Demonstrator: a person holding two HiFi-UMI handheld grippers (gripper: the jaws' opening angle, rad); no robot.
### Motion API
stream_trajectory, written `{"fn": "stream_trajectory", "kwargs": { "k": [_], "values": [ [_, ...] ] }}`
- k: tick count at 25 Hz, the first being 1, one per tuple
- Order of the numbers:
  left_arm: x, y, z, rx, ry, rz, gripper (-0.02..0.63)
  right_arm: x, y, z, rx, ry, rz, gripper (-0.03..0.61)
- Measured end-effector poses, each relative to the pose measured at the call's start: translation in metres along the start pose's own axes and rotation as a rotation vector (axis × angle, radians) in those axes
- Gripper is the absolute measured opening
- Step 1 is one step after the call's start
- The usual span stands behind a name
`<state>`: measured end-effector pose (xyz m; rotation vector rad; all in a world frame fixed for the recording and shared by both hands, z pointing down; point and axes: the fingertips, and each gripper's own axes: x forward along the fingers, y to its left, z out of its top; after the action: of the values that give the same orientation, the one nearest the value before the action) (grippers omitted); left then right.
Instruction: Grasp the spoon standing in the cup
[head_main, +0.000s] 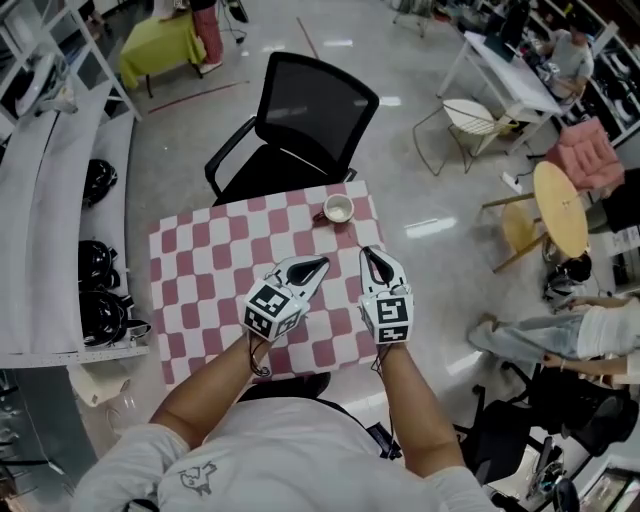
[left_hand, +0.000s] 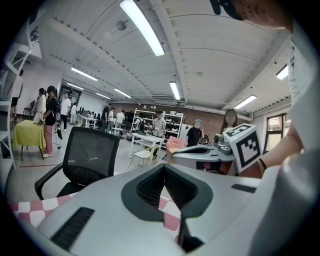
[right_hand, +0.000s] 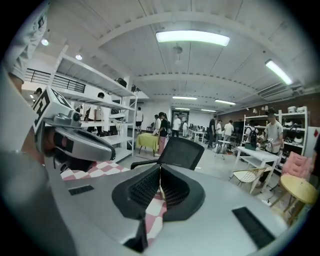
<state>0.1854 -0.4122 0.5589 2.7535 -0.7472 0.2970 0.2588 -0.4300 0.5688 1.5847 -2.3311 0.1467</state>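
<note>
left gripper (head_main: 318, 266), right gripper (head_main: 370, 255) clenched empty, short of small white cup (head_main: 338, 209) on pink-checked desk (head_main: 200, 262); open right, descend, pinch spoon handle (too small to see) above rim.

No legible text, label, brand, number or sign in any view.

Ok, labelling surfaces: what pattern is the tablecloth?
The tablecloth is pink-and-white checked; head view shows it best.

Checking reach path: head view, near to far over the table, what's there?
Left gripper and right gripper, side by side, jaws together → cup near the far edge of the checkered table → black office chair beyond.
</note>
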Motion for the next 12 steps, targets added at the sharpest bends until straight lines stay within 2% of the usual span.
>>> {"fn": "stream_trajectory", "kwargs": {
  "k": [6, 12],
  "values": [
    [-0.026, -0.044, 0.016, 0.037, -0.030, -0.004, 0.011, -0.062, 0.016, 0.011, 0.022, -0.032, 0.004, 0.032],
    [-0.059, -0.085, 0.016, 0.049, -0.055, -0.001, 0.011, -0.111, 0.034, 0.023, 0.036, -0.065, 0.011, 0.032]
  ]
}}
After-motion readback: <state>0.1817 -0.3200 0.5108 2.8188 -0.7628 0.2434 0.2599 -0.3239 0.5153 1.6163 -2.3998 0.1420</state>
